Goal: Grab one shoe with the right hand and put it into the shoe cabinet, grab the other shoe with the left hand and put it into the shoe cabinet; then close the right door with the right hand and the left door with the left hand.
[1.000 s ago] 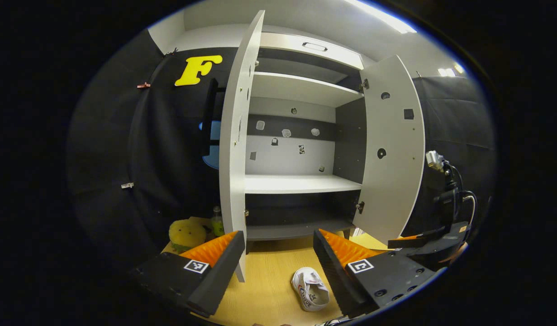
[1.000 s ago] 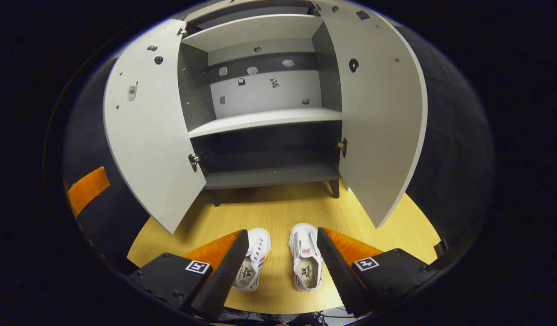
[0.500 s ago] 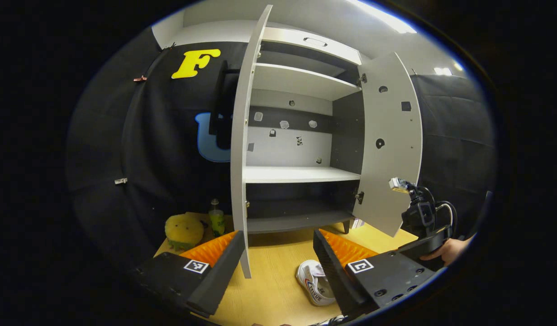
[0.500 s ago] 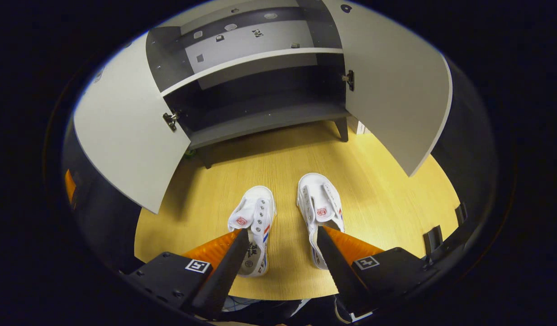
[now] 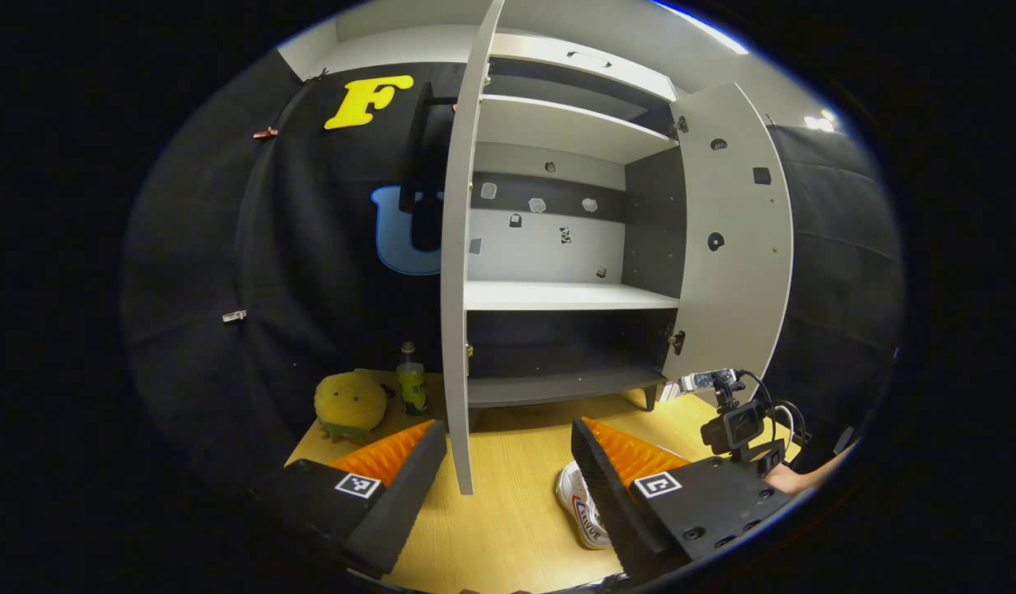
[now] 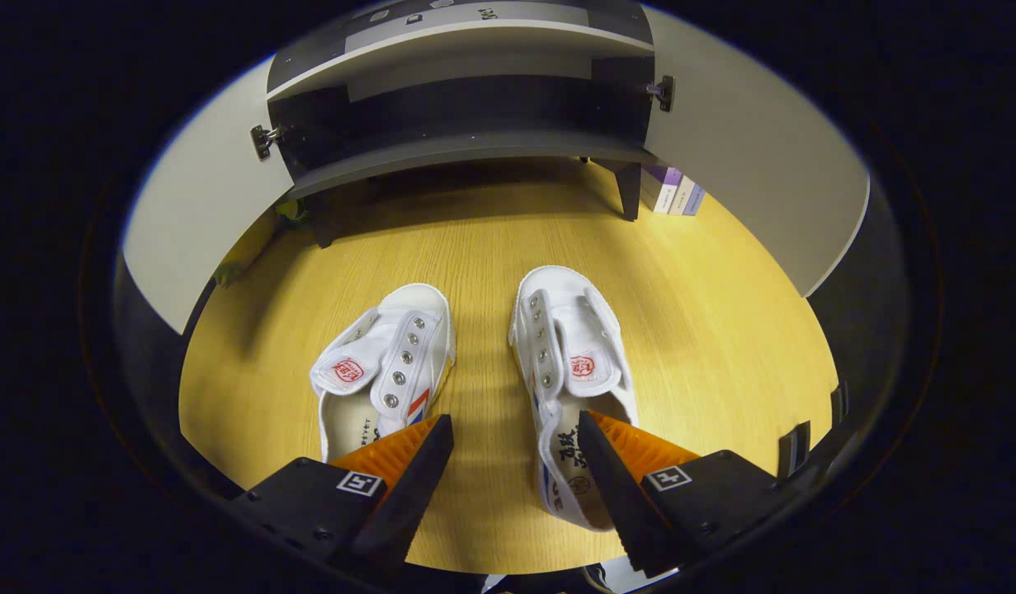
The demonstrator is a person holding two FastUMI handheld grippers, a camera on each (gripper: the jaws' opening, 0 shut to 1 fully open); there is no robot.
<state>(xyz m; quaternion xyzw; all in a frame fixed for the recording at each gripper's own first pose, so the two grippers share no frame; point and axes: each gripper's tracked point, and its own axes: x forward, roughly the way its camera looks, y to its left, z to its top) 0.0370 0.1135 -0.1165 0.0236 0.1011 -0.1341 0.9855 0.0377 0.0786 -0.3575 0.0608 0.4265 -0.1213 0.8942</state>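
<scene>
Right gripper (image 6: 514, 429) jaws open above two shoes: right shoe (image 6: 569, 363), left shoe (image 6: 384, 371), side by side on counter (image 6: 722, 330) before open cabinet (image 6: 474, 157), left gripper (image 5: 508, 437) jaws open, empty.

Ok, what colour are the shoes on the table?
White shoes, with red and blue side stripes; clearest in the right gripper view.

The worktop (image 6: 491, 247) looked like pale wood laminate, smooth, with a fine grain and a soft sheen. Both shoes, the left shoe (image 6: 384, 363) and the right shoe (image 6: 569, 355), were white cloth, matt, with small shiny metal eyelets. The shoe cabinet (image 5: 557, 297) had smooth matt panels, light on its doors and darker inside, with metal hinges (image 6: 262, 139). A fuzzy plush toy (image 5: 349, 404) lay near the worktop's left edge beside a glossy plastic bottle (image 5: 410, 384).
</scene>
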